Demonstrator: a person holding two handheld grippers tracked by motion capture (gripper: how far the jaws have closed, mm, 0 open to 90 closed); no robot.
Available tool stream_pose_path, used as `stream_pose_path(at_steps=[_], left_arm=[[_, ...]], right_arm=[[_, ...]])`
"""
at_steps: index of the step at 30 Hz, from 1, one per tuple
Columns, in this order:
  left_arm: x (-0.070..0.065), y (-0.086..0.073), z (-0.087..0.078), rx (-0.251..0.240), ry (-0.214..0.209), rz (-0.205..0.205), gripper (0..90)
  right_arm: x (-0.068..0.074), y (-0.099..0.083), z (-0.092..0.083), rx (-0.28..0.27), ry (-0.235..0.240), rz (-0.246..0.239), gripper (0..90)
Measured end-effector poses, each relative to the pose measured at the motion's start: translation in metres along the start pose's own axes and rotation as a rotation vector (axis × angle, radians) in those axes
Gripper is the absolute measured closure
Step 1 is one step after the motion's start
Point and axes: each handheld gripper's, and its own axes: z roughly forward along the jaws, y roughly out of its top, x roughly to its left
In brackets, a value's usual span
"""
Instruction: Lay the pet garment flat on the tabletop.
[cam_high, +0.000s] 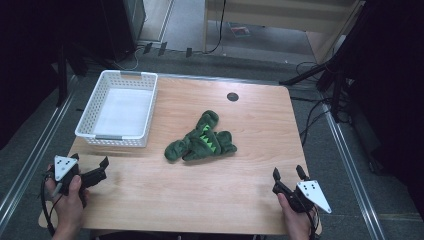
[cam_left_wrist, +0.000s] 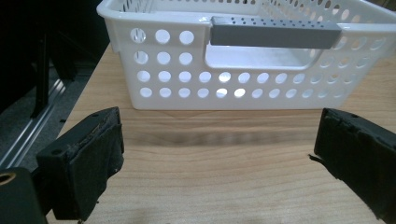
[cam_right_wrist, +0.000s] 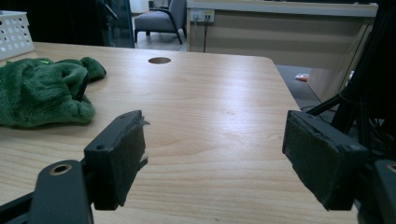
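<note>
Centrally, the green plush toy (cam_high: 202, 141) lies well apart from both gaping, empty tools: left tool (cam_high: 90, 169), right tool (cam_high: 288, 173).

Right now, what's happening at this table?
A person holds a hand-held gripper in each hand at the near table edge. The left hand-held gripper points at a white basket; the right hand-held gripper sits at the other corner. Both are open and hold nothing. A green plush toy lies untouched in the middle.
</note>
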Motion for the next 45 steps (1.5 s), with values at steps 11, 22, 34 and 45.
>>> stream_pose_path(at_steps=[11,22,34,45], left_arm=[[0.009,-0.001,-0.003,-0.031,0.007,-0.111,2.1],[0.004,-0.001,-0.002,-0.017,-0.003,-0.048,2.2],[0.004,0.000,-0.001,-0.004,0.003,-0.050,5.3],[-0.001,0.000,-0.008,-0.036,0.003,-0.007,5.3]], right_arm=[[0.022,0.024,0.007,-0.018,0.102,0.015,24.1],[0.093,0.071,0.054,0.108,0.336,-0.042,28.8],[0.175,0.094,0.141,0.313,0.417,-0.080,32.3],[0.160,0.075,0.141,0.350,0.485,-0.051,90.0]])
